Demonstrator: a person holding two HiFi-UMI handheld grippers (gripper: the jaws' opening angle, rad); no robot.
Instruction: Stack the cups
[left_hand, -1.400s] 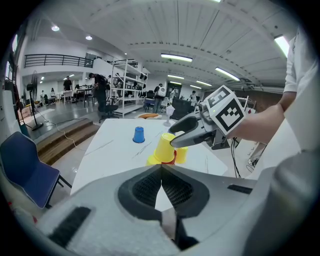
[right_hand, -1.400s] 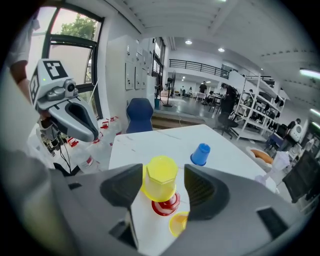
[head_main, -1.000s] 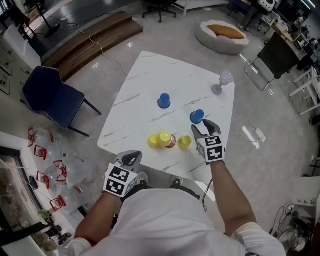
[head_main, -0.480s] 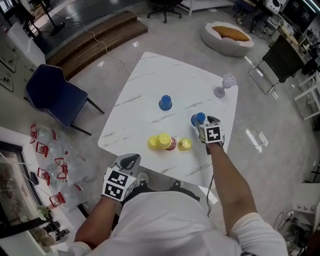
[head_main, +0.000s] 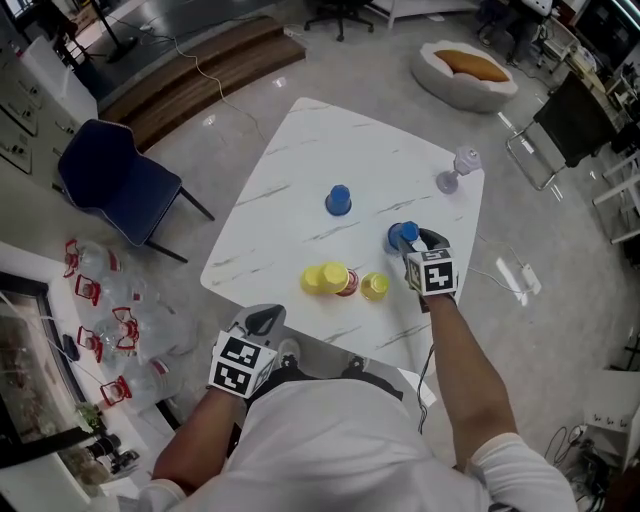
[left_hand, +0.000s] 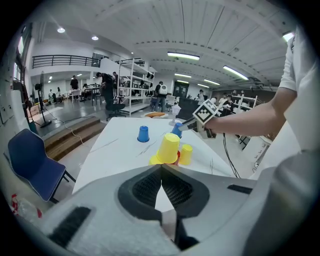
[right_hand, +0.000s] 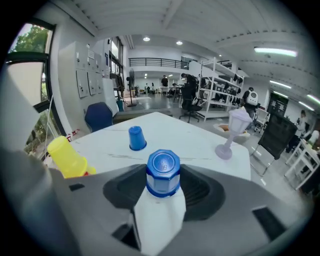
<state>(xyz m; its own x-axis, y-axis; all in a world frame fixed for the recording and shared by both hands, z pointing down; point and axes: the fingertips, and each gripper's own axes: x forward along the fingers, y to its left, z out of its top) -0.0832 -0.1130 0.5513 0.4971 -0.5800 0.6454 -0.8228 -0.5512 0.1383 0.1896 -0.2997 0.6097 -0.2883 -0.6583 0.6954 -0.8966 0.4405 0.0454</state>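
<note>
A blue cup (head_main: 402, 236) (right_hand: 163, 172) stands upside down near the white table's (head_main: 300, 150) right edge. My right gripper (head_main: 410, 243) (right_hand: 163, 186) has just been closing and its pads now press the cup's sides. A second blue cup (head_main: 338, 200) (right_hand: 136, 138) stands upside down mid-table. An upturned yellow cup (head_main: 333, 277) (left_hand: 168, 149) sits over something red, with another yellow cup (head_main: 311, 281) beside it and a small yellow cup (head_main: 375, 286) (left_hand: 185, 154) to the right. My left gripper (head_main: 262, 318) (left_hand: 161, 176) is shut and empty, at the table's near edge.
A pale purple goblet (head_main: 455, 168) (right_hand: 233, 131) stands at the table's far right corner. A blue chair (head_main: 120, 185) is left of the table. Red and clear objects (head_main: 100, 340) litter the floor at the left. A round cushion bed (head_main: 468, 70) lies beyond the table.
My right gripper has moved forward and down from beside the near blue cup until its jaws stand around it. The left gripper has stayed where it was.
</note>
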